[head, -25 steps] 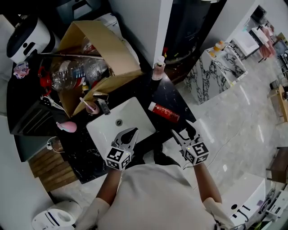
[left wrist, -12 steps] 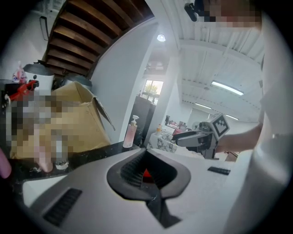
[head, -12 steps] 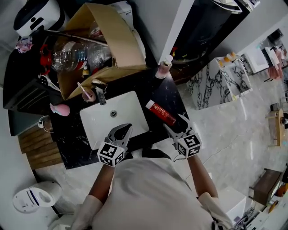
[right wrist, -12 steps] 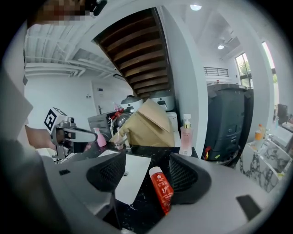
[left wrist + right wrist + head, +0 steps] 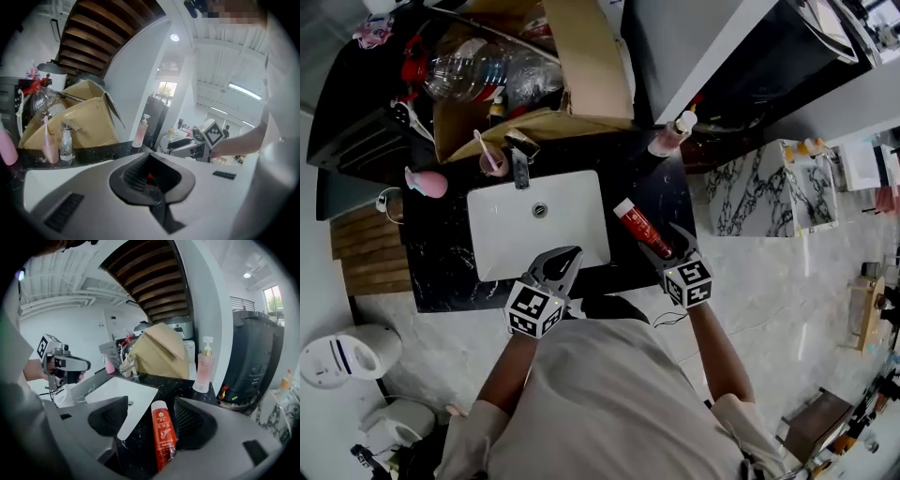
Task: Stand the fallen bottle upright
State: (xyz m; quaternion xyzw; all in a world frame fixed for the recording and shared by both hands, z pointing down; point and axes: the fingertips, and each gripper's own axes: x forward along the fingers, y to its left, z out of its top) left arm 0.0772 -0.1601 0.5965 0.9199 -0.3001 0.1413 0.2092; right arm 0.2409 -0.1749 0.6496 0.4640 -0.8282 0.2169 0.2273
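A red bottle [image 5: 163,434] with a white cap is seen lying on its side on the black marbled tabletop [image 5: 666,192], just right of the white sink [image 5: 506,239]. White print is carried on its label — too small to be read. The right claw [image 5: 667,246] is held spread, with the bottle's near end lying between its jaws. The left claw [image 5: 562,261] is pressed together, pinching nothing, at the sink's near edge. A pink pump bottle [image 5: 670,139] and a cardboard box [image 5: 586,66] are set at the far side.
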